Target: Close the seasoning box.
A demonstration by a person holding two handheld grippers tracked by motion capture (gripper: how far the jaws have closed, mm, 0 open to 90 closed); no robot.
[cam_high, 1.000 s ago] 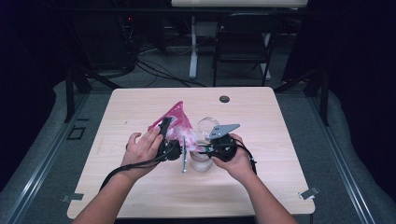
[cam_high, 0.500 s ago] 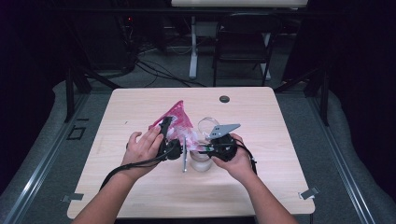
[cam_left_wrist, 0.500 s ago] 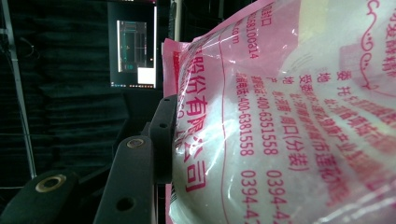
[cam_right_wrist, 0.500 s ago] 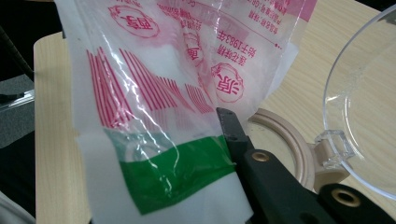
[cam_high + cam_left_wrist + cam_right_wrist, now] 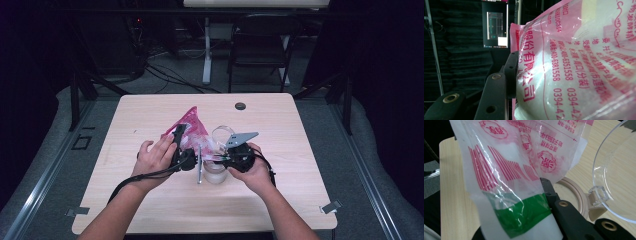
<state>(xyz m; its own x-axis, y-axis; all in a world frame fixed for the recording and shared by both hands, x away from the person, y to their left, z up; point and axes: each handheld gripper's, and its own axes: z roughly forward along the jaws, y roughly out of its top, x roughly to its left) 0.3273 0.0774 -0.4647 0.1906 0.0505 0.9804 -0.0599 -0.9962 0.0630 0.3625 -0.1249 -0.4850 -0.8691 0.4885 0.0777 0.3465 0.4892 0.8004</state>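
A pink printed plastic bag (image 5: 191, 126) of white powder is held tilted above the table (image 5: 300, 150). My left gripper (image 5: 178, 136) is shut on the bag's full body; in the left gripper view one black finger (image 5: 511, 71) presses into the bulging bag (image 5: 574, 62). My right gripper (image 5: 219, 159) is shut on the bag's lower end, where a green band (image 5: 524, 212) crosses the film beside its finger (image 5: 549, 190). Below stands a glass jar (image 5: 215, 174) with a beige rim (image 5: 574, 192) and its clear hinged lid (image 5: 616, 177) swung up.
A thin metal utensil (image 5: 199, 169) lies or leans next to the jar. A small black disc (image 5: 240, 106) sits near the table's far edge. Beyond the table stand a folding chair (image 5: 260, 45) and cables on the floor.
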